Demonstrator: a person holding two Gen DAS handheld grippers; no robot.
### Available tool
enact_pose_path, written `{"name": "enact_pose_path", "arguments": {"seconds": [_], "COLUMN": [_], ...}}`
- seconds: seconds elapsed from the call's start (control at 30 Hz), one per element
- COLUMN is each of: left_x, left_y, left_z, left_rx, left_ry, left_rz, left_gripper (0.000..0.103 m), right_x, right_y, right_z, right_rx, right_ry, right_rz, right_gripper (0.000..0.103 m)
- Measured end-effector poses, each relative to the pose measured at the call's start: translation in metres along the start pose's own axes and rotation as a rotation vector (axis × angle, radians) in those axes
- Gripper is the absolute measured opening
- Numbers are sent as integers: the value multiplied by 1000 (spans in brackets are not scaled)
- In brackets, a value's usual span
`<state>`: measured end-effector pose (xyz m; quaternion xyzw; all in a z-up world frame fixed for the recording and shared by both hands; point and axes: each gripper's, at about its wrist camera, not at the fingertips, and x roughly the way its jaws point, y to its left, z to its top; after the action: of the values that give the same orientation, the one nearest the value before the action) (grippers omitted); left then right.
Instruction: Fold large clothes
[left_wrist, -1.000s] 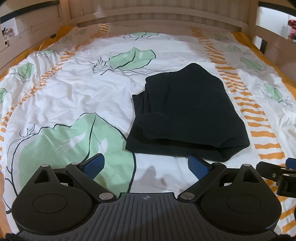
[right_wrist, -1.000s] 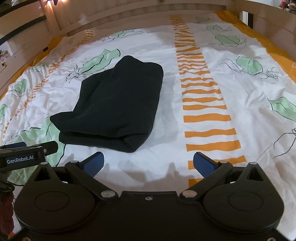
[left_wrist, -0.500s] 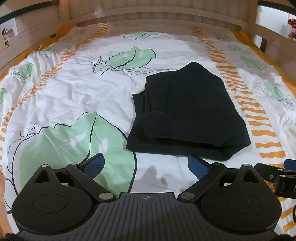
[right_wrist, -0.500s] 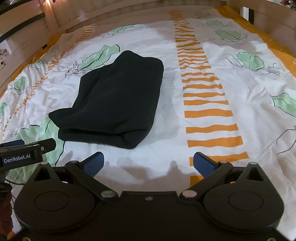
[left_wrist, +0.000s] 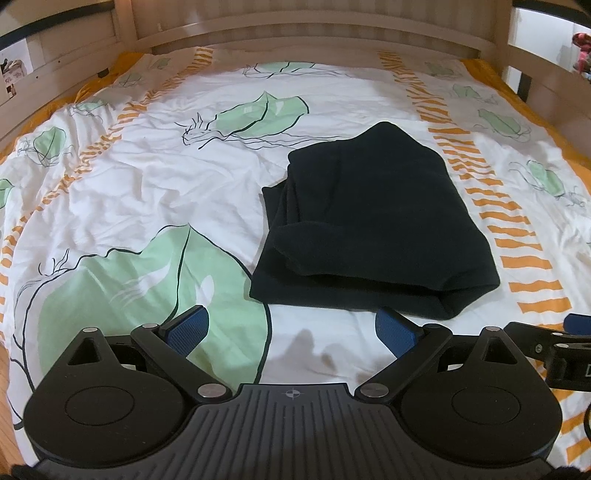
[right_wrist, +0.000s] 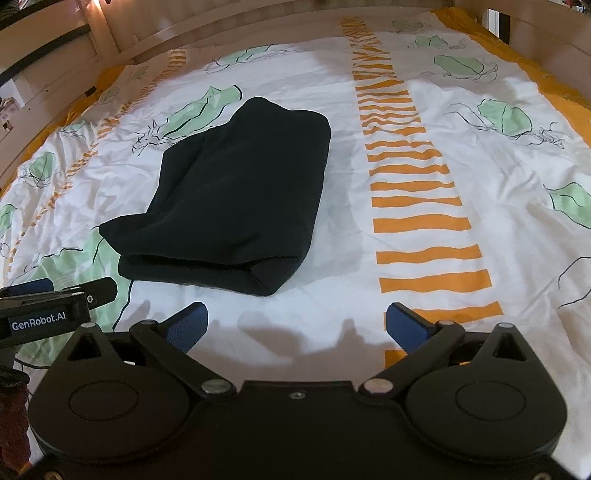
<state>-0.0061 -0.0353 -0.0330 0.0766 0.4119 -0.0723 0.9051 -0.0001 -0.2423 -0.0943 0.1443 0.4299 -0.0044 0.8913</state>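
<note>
A black garment (left_wrist: 373, 225) lies folded into a thick rectangle on the bed, its rounded fold edge nearest me; in the right wrist view the same garment (right_wrist: 240, 199) sits left of centre. My left gripper (left_wrist: 291, 328) hovers just short of that near edge, open, with nothing between its blue pads (left_wrist: 186, 328). My right gripper (right_wrist: 295, 325) is open too, empty, a little to the right of the garment's near corner. The left gripper's side (right_wrist: 55, 299) shows at the left edge of the right wrist view.
The bed carries a white duvet (left_wrist: 147, 192) with green leaf prints and orange dashed stripes (right_wrist: 421, 221). A wooden headboard (left_wrist: 295, 29) and side rails close the far end and sides. The other gripper's tip (left_wrist: 546, 343) shows at right.
Both grippers have drawn slightly back and up from the garment, which now sits a bit farther off. The garment itself has not moved.
</note>
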Motion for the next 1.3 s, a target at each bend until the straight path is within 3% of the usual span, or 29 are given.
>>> {"name": "enact_pose_path", "arguments": {"seconds": [1.3], "left_x": [10], "left_y": [3], "left_z": [1], "left_rx": [10], "left_ry": [15], "left_rz": [-4], "left_gripper": [98], "right_x": [9], "right_y": [0], "right_z": [0], "right_rx": [18], "right_ry": [35], "right_rz": [13], "right_gripper": [102]}}
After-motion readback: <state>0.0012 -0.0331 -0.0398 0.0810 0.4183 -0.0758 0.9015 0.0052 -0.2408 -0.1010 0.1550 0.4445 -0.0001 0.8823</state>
